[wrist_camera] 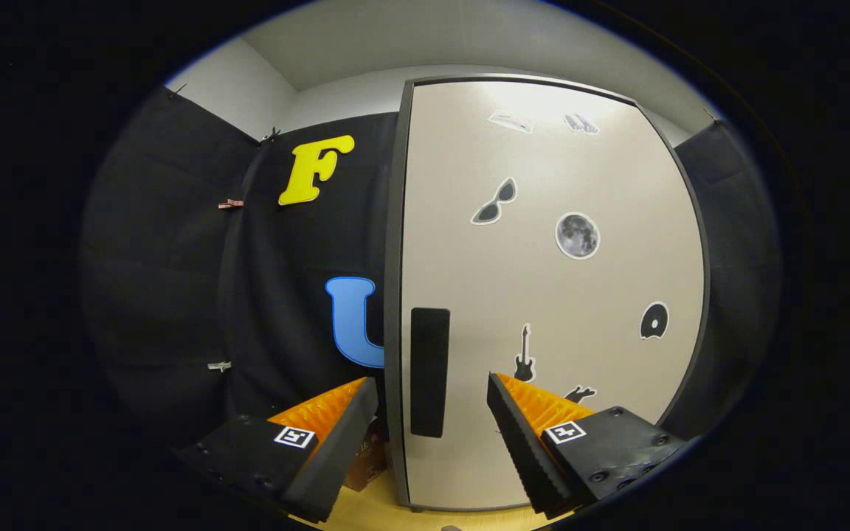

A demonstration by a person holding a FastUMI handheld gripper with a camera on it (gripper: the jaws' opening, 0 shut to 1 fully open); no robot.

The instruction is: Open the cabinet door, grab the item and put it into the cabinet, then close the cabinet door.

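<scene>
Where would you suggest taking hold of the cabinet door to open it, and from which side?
Grip the door at its black vertical handle, near the left edge. Come straight from the front with the open tongs, one finger on each side; the handle is tall and narrow and already lies between them.

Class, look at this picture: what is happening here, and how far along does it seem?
A person is holding a hand-held gripper up to a tall cabinet whose door is closed. The two fingers are spread apart and hold nothing. The dark vertical handle near the door's left edge sits between them, a little beyond the tips, so it looks like the door is about to be opened. Stickers dot the door. A small brown item rests on the wooden surface beside the cabinet.
</scene>
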